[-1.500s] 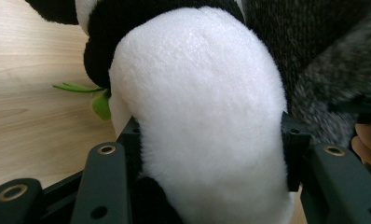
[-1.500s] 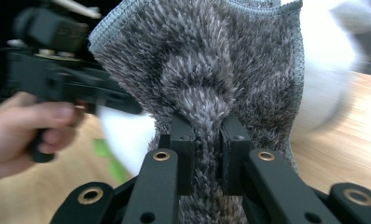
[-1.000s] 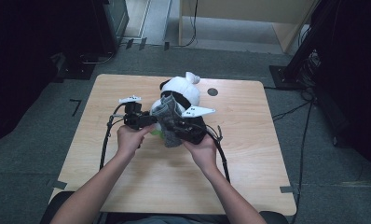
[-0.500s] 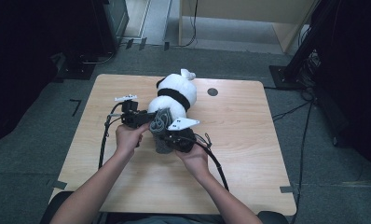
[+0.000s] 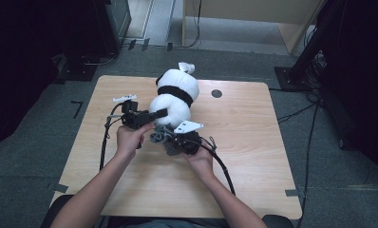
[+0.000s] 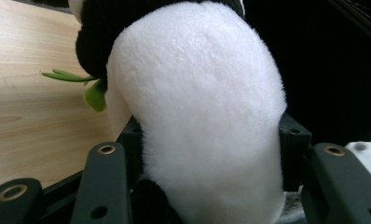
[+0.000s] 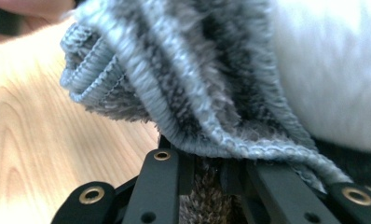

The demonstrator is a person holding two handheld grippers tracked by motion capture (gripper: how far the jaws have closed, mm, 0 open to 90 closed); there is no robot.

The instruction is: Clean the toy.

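Observation:
A white and black plush panda (image 5: 175, 97) lies on the wooden table (image 5: 253, 156). My left gripper (image 5: 161, 114) reaches in from the left and is shut on a white limb of the panda (image 6: 197, 102), which bulges between the jaws. A green leaf (image 6: 95, 95) sticks out of the plush's black part. My right gripper (image 5: 167, 140) sits just below the panda, low over the table, shut on a grey striped knitted cloth (image 7: 174, 79). That cloth (image 5: 157, 135) bunches against the panda's lower end, and white fur (image 7: 333, 70) lies right behind it.
A dark round hole (image 5: 216, 93) marks the tabletop at the back right. Cables (image 5: 222, 166) trail from both grippers across the table toward the person. Bare wood stretches to the right and along the front. Dark floor and equipment surround the table.
My right gripper has come down and toward the person with the grey cloth, drawing it off the panda's body. More white fur shows now. The left gripper has stayed put.

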